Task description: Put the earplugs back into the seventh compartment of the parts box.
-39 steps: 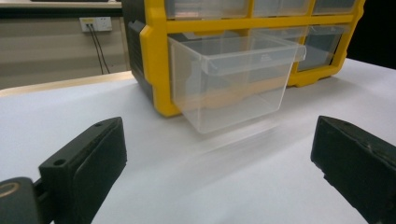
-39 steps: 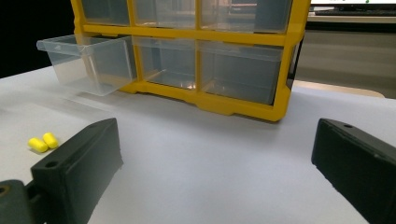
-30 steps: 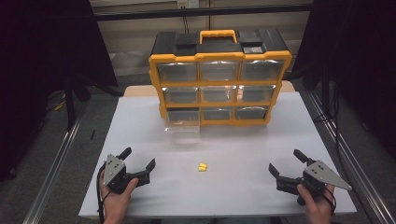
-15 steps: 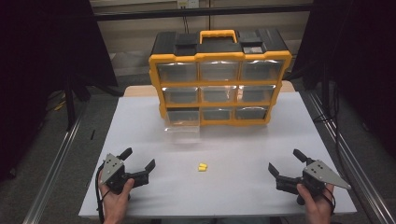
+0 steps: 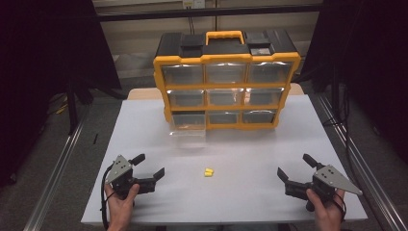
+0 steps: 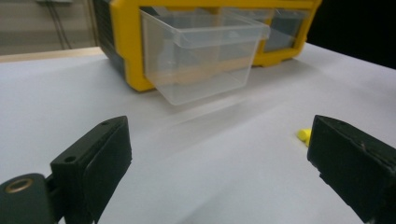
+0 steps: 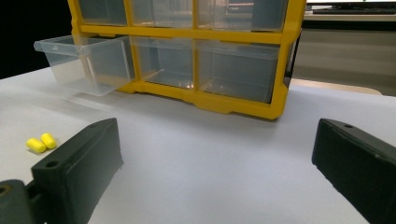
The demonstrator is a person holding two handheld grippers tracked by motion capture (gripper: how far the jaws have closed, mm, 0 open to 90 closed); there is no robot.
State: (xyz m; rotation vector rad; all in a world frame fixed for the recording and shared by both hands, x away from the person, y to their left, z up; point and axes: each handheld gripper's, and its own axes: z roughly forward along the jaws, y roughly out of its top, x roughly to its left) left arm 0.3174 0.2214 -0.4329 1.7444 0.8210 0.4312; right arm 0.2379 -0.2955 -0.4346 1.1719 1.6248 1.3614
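A yellow and black drawer cabinet [image 5: 225,82] stands at the back of the white table [image 5: 240,159]. Its bottom-left clear drawer [image 5: 187,126] is pulled out; it also appears as the drawer [image 6: 205,56] and the drawer [image 7: 84,63]. Two small yellow earplugs [image 5: 209,172] lie side by side mid-table, seen as the earplugs [image 7: 41,143] and partly as an earplug [image 6: 303,135]. My left gripper [image 5: 148,166] rests open at the near left. My right gripper [image 5: 296,168] rests open at the near right. Nothing is between either pair of jaws.
The table's near edge runs just below both hands. Metal rails [image 5: 57,173] flank the table on both sides. Dark curtains and cables stand behind the cabinet. The cabinet's other drawers [image 5: 225,96] are pushed in.
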